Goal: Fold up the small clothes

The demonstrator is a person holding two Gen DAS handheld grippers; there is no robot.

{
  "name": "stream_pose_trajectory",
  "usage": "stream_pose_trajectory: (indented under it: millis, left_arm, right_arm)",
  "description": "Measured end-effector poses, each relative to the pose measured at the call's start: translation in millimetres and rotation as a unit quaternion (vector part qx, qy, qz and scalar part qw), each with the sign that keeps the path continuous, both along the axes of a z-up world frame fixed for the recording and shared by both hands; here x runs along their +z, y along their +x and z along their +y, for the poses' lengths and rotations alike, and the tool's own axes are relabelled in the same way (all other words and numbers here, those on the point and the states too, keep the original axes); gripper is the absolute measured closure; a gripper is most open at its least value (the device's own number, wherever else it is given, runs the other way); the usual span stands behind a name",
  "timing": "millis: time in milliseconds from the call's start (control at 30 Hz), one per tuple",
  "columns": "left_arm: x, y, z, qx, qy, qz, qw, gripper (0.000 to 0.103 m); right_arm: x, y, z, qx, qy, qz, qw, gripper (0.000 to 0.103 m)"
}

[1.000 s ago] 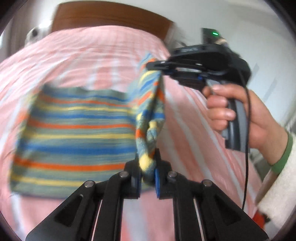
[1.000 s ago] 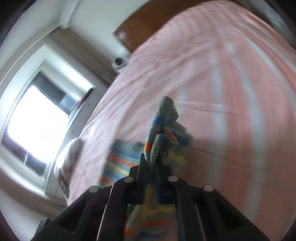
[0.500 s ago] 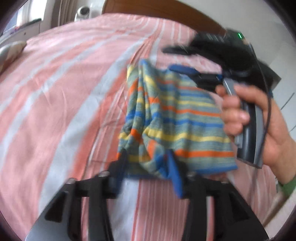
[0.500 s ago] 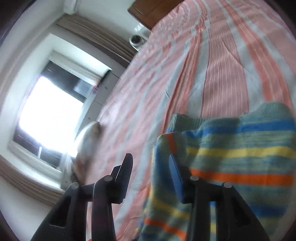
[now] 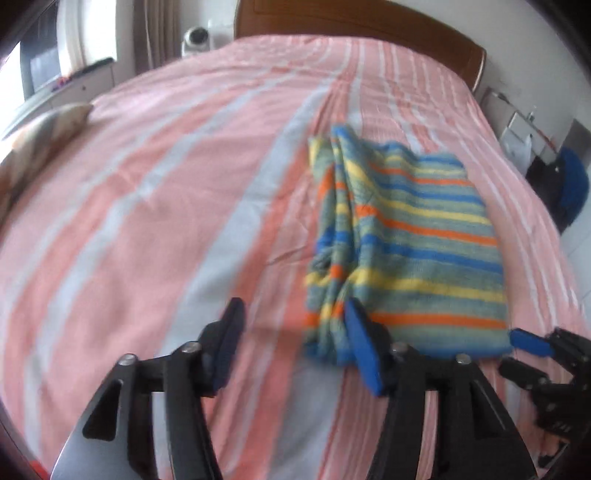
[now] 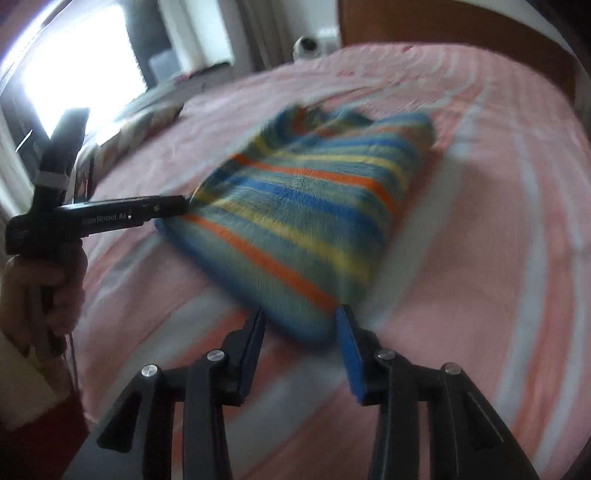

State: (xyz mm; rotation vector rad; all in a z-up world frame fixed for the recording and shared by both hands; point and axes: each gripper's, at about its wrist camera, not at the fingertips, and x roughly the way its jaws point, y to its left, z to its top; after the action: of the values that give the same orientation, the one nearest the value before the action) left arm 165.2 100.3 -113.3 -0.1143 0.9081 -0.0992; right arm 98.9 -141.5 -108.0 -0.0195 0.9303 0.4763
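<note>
A small knitted garment (image 5: 413,240) with blue, yellow, orange and grey-green stripes lies folded on the pink striped bedsheet (image 5: 147,192); its left edge is bunched. My left gripper (image 5: 295,321) is open at the garment's near left corner. Its right finger overlaps that corner, and only sheet shows between the fingers. My right gripper (image 5: 517,356) shows at the near right corner. In the right wrist view the garment (image 6: 306,206) lies ahead. The right gripper (image 6: 301,326) is open with the garment's near corner between its fingers, unpressed. The left gripper (image 6: 181,206) touches the left corner, held by a hand (image 6: 44,288).
A wooden headboard (image 5: 369,26) closes the far end of the bed. A patterned pillow (image 5: 44,125) lies at the far left, under a bright window (image 6: 74,66). A white camera-like device (image 5: 197,37) stands beside the headboard. A blue object (image 5: 572,184) stands off the bed's right side.
Both grippers were shut on the lifted garment a second ago. They have opened and let it go; it now lies folded flat, and both grippers have drawn back to its near edge.
</note>
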Motion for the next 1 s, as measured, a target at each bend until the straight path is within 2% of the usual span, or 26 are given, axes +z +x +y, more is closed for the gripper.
stream_pose_trajectory:
  millis: [67,100,200,300,367,400,467,500,533,567,600,633,667,700,733,767,833,900,967,1000]
  left_arm:
    - [13.2,-0.9,7.0,-0.016,-0.033,-0.011,0.9993,0.029]
    - [18.1,5.2,5.1,-0.031,-0.049,-0.014,0.9982,0.025]
    - [29.4,30.6,-14.6,-0.061,-0.057,-0.027,0.9962,0.025]
    - [21.2,65.8,-41.8,-0.073,-0.022,-0.017,0.997,0.025]
    - [5.0,86.0,-48.2,-0.057,0.01,0.013,0.9982,0.035]
    - [-7.2,96.8,-46.6,-0.037,0.037,0.034,0.9981,0.046]
    - [-19.9,102.0,-31.7,-0.03,0.012,0.052,0.9981,0.042]
    - [-17.9,100.2,-23.7,-0.031,0.002,0.05,0.9983,0.039]
    - [-14.1,97.0,-18.4,-0.031,0.003,0.047,0.9984,0.037]
    - [-5.8,91.4,-9.0,-0.026,0.012,0.039,0.9988,0.037]
    - [3.5,85.5,2.3,-0.017,0.017,0.025,0.9994,0.035]
    - [10.2,81.8,12.2,-0.016,0.01,0.013,0.9997,0.025]
    - [16.1,79.1,24.8,-0.025,-0.017,0.002,0.9995,0.019]
    - [17.5,79.2,32.4,-0.037,-0.047,0.002,0.9982,0.011]
    - [15.5,84.1,38.2,-0.053,-0.079,0.012,0.9954,0.008]
    - [8.8,93.4,38.6,-0.071,-0.104,0.034,0.9914,0.008]
    - [-12.5,113.3,26.9,-0.102,-0.121,0.087,0.9835,0.008]
    - [-27.5,124.8,7.9,-0.114,-0.091,0.102,0.984,0.007]
    - [-28.0,127.8,-15.5,-0.125,-0.053,0.078,0.9876,0.007]
    - [-27.9,128.7,-24.1,-0.133,-0.052,0.075,0.9869,0.019]
  right_arm:
    - [13.2,-15.7,-9.0,-0.009,0.026,-0.022,0.999,0.056]
    - [19.5,-21.0,-12.4,-0.018,0.024,-0.041,0.999,0.056]
    - [31.7,-13.7,-8.8,-0.02,0.01,-0.059,0.998,0.056]
    - [50.2,9.8,1.6,-0.017,0.032,-0.078,0.996,0.056]
    - [56.8,27.2,8.4,-0.017,0.048,-0.085,0.995,0.056]
    - [54.1,38.5,13.1,-0.02,0.054,-0.084,0.995,0.056]
    - [30.7,66.0,23.2,-0.027,0.066,-0.053,0.996,0.055]
    - [7.6,82.5,21.8,-0.037,0.069,0.0,0.997,0.056]
    - [-14.4,96.2,17.3,-0.043,0.069,0.056,0.995,0.063]
    - [-18.0,96.5,13.5,-0.046,0.074,0.052,0.995,0.064]
    - [-9.4,90.2,7.0,-0.045,0.08,0.032,0.995,0.064]
    - [0.1,84.3,-1.6,-0.052,0.09,0.023,0.994,0.058]
    - [8.5,78.9,-11.6,-0.066,0.104,0.011,0.992,0.051]
    - [17.1,74.1,-24.0,-0.084,0.119,-0.006,0.989,0.034]
    - [22.9,72.4,-36.3,-0.101,0.134,-0.022,0.986,0.026]
    - [24.5,75.9,-45.8,-0.115,0.147,-0.024,0.982,0.026]
    - [11.8,95.5,-60.3,-0.133,0.175,0.013,0.976,0.026]
    - [-6.7,118.4,-59.4,-0.134,0.199,0.05,0.969,0.029]
    - [-31.4,139.1,-51.1,-0.122,0.249,0.102,0.955,0.041]
    - [-42.7,147.8,-42.4,-0.124,0.264,0.122,0.949,0.058]
